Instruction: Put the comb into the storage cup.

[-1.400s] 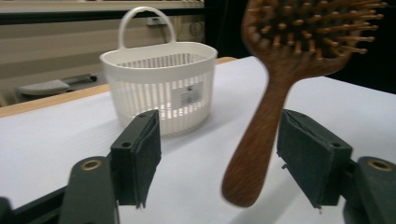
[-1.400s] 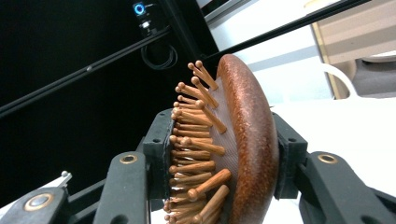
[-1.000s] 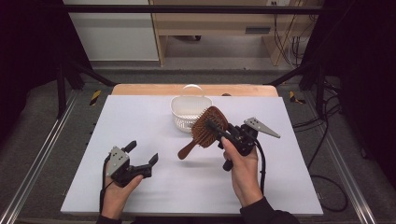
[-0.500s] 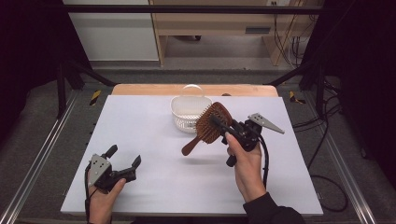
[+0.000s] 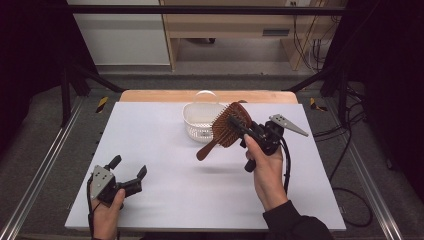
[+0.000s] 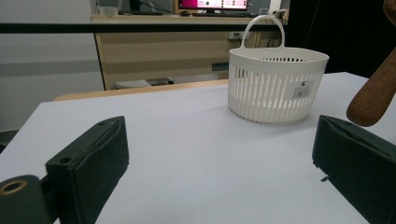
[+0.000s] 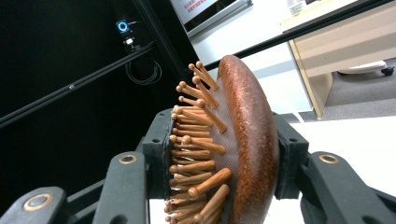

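Observation:
A wooden hairbrush (image 5: 226, 131) with wooden pins hangs in the air just right of a white slotted basket (image 5: 199, 122), its handle pointing down and left. My right gripper (image 5: 238, 123) is shut on the brush head (image 7: 245, 140), one pad on the pins and one on the smooth back. My left gripper (image 5: 129, 166) rests low at the near left corner of the white table (image 5: 165, 200), open with nothing between its fingers. From the left gripper view (image 6: 219, 163), the basket (image 6: 275, 84) stands ahead and the brush handle's end (image 6: 376, 93) hangs at the right.
A wooden strip (image 5: 150, 95) borders the table's far edge, just behind the basket. Metal rails (image 5: 45, 165) run along both sides. A pale cabinet (image 5: 225, 30) stands beyond the table, and cables (image 5: 345, 150) lie on the floor at the right.
My left hand has slid left and toward the table's near edge, its gripper still open. The right hand with the brush has barely moved.

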The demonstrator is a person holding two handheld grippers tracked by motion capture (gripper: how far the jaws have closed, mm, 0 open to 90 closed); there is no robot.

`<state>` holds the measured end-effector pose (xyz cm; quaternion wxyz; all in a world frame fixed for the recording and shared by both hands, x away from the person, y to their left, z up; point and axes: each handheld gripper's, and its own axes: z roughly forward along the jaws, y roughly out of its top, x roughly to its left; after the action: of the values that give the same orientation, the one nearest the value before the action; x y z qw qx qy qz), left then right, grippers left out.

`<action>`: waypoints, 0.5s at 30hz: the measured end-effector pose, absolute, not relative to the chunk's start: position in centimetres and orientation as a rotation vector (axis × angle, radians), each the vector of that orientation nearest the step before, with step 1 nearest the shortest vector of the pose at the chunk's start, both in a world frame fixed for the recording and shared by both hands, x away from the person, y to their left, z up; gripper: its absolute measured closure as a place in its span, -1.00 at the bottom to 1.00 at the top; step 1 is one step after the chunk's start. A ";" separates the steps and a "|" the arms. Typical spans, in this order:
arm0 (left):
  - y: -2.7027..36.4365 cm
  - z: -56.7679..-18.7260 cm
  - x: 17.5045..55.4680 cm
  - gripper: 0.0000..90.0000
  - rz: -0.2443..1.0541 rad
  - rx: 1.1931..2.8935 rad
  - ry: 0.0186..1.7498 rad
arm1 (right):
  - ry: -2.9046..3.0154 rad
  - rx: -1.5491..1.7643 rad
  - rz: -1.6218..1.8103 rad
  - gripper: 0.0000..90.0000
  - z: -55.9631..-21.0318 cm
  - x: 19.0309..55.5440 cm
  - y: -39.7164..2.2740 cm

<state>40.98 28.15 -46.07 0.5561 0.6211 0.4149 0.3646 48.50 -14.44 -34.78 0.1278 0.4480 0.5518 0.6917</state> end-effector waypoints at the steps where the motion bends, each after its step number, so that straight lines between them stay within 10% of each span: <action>1: 28.1 -46.0 41.0 -0.92 0.862 1.464 0.979 | 1.604 1.304 2.017 0.15 -34.7 48.6 -14.5; 15: 28.1 -46.1 41.0 -0.92 0.864 1.461 0.975 | 1.594 1.318 2.006 0.14 -34.1 49.2 -14.6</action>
<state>40.97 28.12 -46.10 0.5581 0.6194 0.4132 0.3662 49.22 -14.64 -34.11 0.1298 0.4535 0.5486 0.6903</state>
